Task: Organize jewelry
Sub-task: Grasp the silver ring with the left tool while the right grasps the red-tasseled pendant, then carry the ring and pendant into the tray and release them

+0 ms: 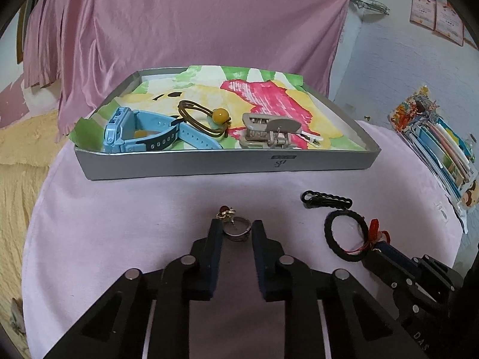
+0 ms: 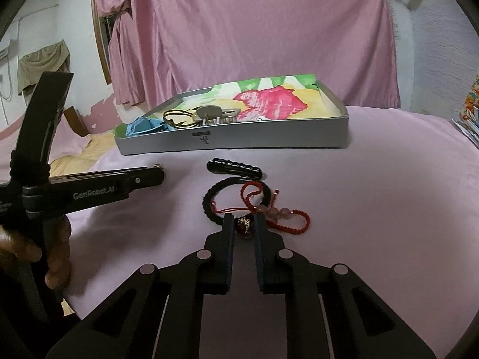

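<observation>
On the pink cloth-covered table (image 1: 119,224), the left gripper (image 1: 238,230) rests low with its fingers narrowly parted around a small silver ring (image 1: 238,229); whether the pads touch it cannot be told. The ring lies flat, dead ahead between the tips, with no long axis, and a tiny red-beaded gold charm (image 1: 226,211) lies just beyond. The right gripper (image 2: 244,224), likewise narrow, brackets a dark gold-capped pendant (image 2: 245,226) beside a red braided cord bracelet (image 2: 287,218) and a black braided ring band (image 2: 215,200). Farther off, a black scalloped hair clip (image 1: 326,200) lies crosswise. Beyond stands the grey cardboard tray (image 1: 209,166), probably the destination, holding a blue wristwatch (image 1: 134,134).
</observation>
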